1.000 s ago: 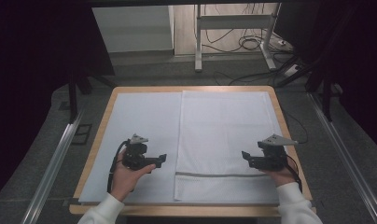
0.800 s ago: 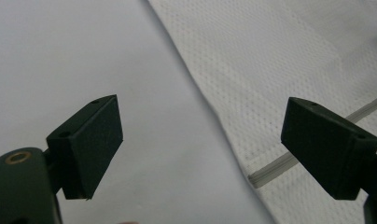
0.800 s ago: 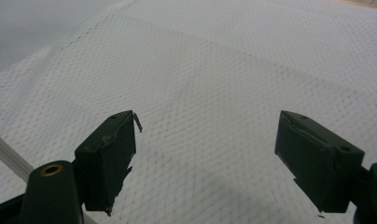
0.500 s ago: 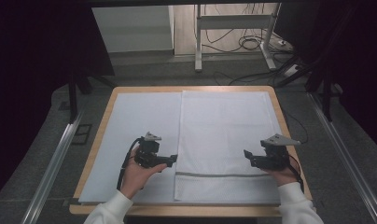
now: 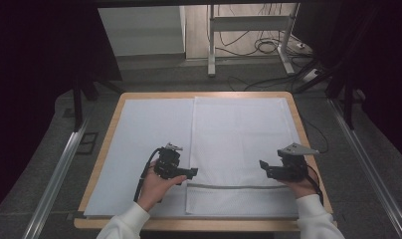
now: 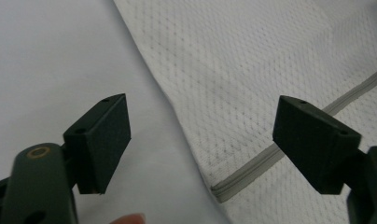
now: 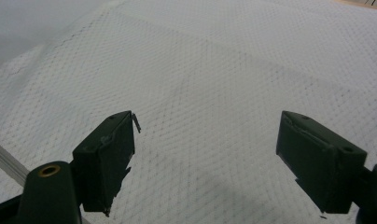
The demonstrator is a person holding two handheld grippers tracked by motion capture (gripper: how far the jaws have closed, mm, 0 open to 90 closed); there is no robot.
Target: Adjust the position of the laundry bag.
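Between the left claw's (image 5: pixel 193 173) parted jaws, which have just been closing a little yet grasp nothing, lies the grey-striped left edge of the white mesh towel (image 5: pixel 239 144), while the right claw (image 5: pixel 262 166) hovers released over its right side.

White mesh-textured towel (image 5: pixel 239 144) with grey stripe (image 5: pixel 239 186), black grippers, tan table (image 5: pixel 308 149)

towel (image 5: pixel 241 149): 1 | sheet (image 5: pixel 149 134): 1 | table (image 5: pixel 308 144): 1 | hand-held grippers: 2, left hand-held gripper (image 5: pixel 190 173), right hand-held gripper (image 5: pixel 264 166)
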